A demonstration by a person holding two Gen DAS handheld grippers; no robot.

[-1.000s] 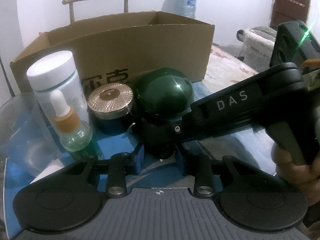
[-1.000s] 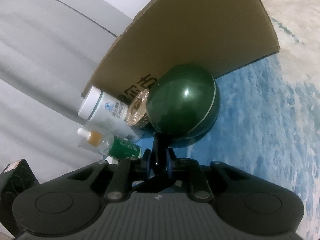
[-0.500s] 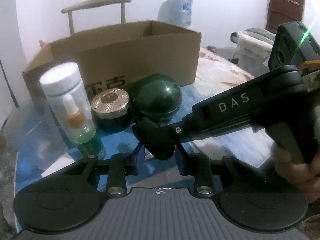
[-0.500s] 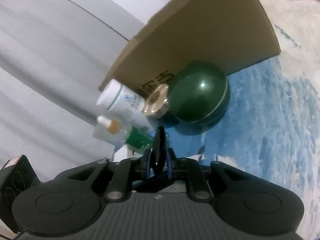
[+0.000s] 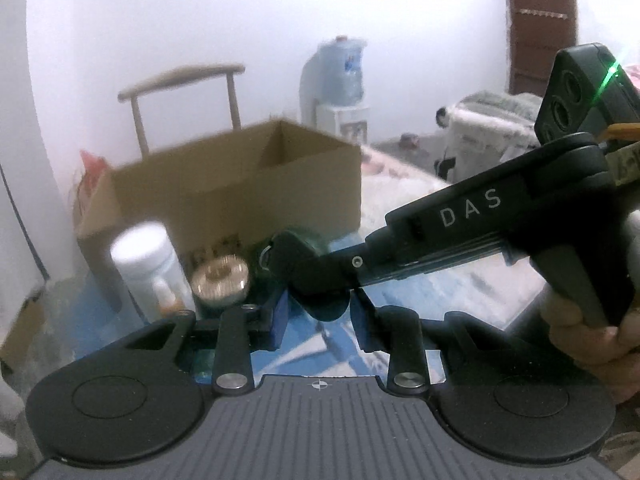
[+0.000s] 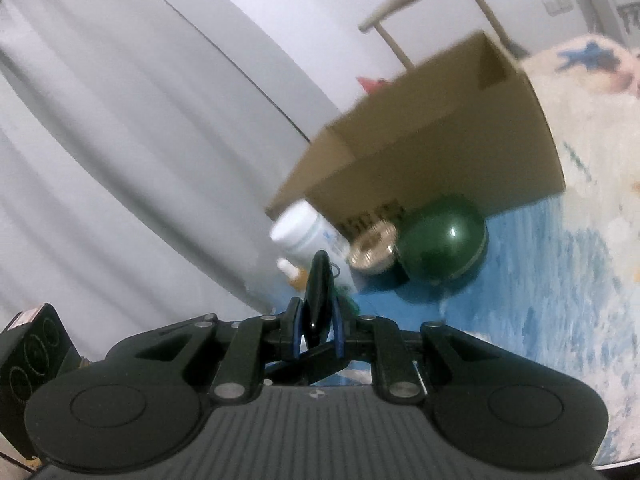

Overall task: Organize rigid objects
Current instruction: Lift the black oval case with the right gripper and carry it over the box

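Note:
A flat black fob with a small metal ring hangs above the table, gripped from two sides. My left gripper is shut across its width. My right gripper reaches in from the right and pinches its thin faces; in the right wrist view the fob stands edge-on between that gripper's blue pads. On the blue cloth beyond stand a green round container, a gold-lidded jar, a white bottle and a dropper bottle.
An open cardboard box stands right behind the row of containers. A wooden chair and a water dispenser are behind it by the wall. A grey curtain hangs to the left. The blue patterned cloth stretches to the right.
Both grippers have risen and drawn back together with the black fob between them. The containers and box now look smaller and lower, and the box's open top shows.

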